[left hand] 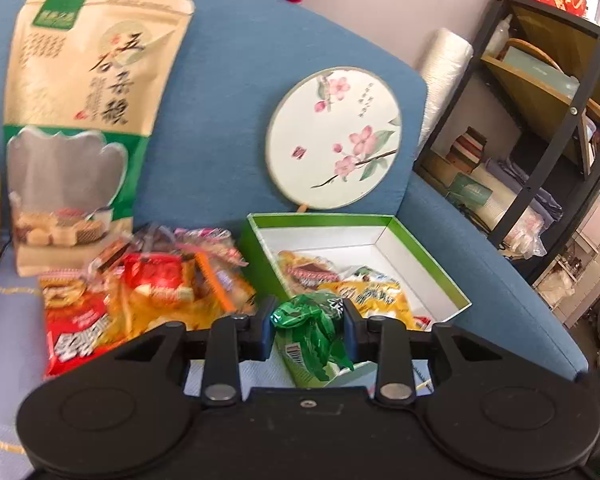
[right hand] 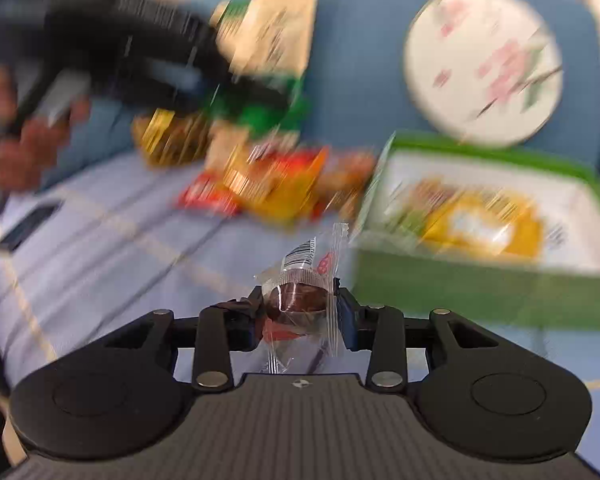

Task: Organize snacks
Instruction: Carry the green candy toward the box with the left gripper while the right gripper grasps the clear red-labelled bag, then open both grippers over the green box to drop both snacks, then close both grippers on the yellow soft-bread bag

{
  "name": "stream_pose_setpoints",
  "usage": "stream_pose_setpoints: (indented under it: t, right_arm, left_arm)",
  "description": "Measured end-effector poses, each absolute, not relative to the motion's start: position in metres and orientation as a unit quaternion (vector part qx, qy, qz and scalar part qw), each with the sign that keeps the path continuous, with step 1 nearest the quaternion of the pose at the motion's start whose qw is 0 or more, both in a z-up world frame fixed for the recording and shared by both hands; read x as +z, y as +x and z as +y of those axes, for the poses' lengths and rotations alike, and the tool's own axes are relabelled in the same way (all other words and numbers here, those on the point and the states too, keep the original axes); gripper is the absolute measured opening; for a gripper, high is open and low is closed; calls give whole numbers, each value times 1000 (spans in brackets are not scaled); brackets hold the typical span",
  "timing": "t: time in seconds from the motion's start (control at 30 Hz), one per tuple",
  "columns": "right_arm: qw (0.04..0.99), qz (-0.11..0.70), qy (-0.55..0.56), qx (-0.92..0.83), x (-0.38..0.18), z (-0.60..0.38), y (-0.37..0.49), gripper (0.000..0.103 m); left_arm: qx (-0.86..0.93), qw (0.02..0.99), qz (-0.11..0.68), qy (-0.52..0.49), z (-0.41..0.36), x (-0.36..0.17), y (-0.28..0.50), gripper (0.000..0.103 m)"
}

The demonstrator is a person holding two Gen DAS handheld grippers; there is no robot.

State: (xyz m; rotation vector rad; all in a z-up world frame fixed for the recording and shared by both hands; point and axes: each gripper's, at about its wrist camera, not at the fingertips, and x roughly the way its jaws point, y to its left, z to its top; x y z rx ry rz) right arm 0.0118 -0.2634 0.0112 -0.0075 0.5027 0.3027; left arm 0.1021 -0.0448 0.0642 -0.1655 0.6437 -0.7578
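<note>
both tools loaded, snacks half sorted on the blue sofa.
left tool (left hand: 307, 330) pinches a green foil snack pack (left hand: 312, 336) between its pads, just short of the green box (left hand: 432, 264) at 1 o'clock; the box sits open with yellow and red packets (left hand: 364, 292) inside. loose snack pile (left hand: 148, 284) lies at 10 o'clock beside the box, tall kraft grain bag (left hand: 80, 120) upright behind it, round floral fan (left hand: 334, 138) leaning on the sofa back at 12. right tool (right hand: 298, 308) grips a clear-wrapped brown snack (right hand: 300, 300), pads on both sides of it, box (right hand: 480, 292) at 2 o'clock. right view heavily blurred; left tool (right hand: 260, 96) and a hand (right hand: 28, 148) show at 10 o'clock.
</note>
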Motion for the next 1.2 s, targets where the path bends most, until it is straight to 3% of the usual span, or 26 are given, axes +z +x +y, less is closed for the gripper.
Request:
stream_pose_setpoints:
  t: [0.2,0.33,0.37,0.4,0.43,0.47,0.67,0.9,1.2]
  right_arm:
    - [985,168,28,12,43,-318,32,66]
    - [987,150,4,-62,35,-346,55,68]
    - [987,145,8,-73,27,-355,60,73]
    - [986,145,21,-77,19,-364,61,75]
    - [983,164,36,-78,13,-371,66,102]
    - [979,183,45,-82,10,-374,67,103]
    - [987,141,-12,-72,17,-351,55,103]
    - [989,145,9,20,16,-310,36,103]
    - [968,186,27,165,-1,-224,25,103]
  left_arm:
    - [-387,865,308,-81,-99,71,124,59]
    - [-385,865,314,-69,-138,60,141,60]
    - [-386,865,313,-67,-146,55,145,62]
    - [-388,866,309,-61,-152,51,148,75]
    - [-391,867,303,-54,-157,46,151,90]
    - [-381,873,300,-49,-160,41,152,103]
    - [-341,887,303,-70,-141,33,153,103]
    - [-275,914,289,-73,-64,35,118,103]
    - [-174,939,287,-69,30,-4,96,103]
